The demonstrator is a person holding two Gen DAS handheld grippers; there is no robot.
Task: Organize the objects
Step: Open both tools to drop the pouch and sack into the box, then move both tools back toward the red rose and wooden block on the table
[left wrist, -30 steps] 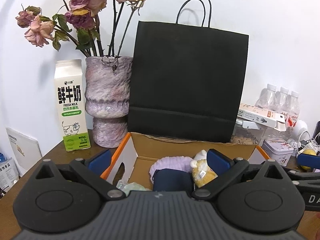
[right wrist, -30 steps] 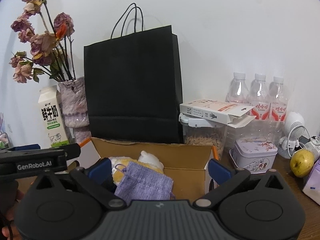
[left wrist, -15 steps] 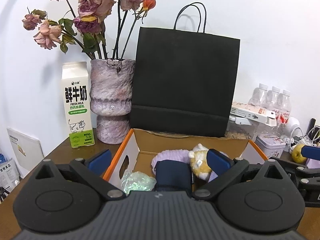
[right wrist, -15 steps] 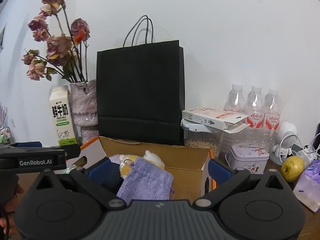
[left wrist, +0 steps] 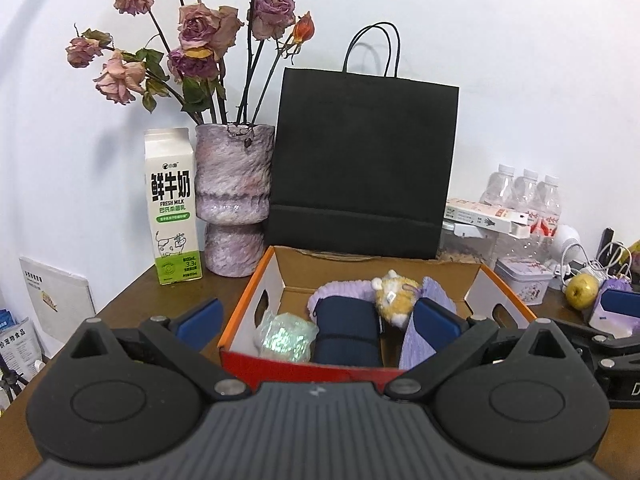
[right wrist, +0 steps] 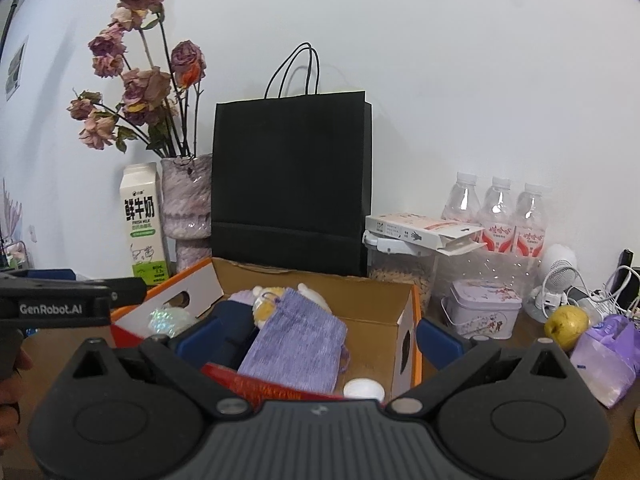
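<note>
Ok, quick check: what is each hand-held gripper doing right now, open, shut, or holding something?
Left hand-held gripper: open, holding nothing, over the box.
Right hand-held gripper: open, holding nothing.

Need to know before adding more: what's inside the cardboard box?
In the cardboard box: iridescent wrapped bundle, navy roll, yellow plush toy, lavender knit pouch, fuzzy purple item, white cap. Anything underneath is covered.

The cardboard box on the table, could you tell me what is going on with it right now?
A person holds a gripper in each hand over the open cardboard box; both the left gripper and right gripper are open and empty. Inside lie a purple knit pouch, a dark blue roll, a small plush toy and an iridescent wrapped item. A yellow fruit and a floral tin sit outside it.
</note>
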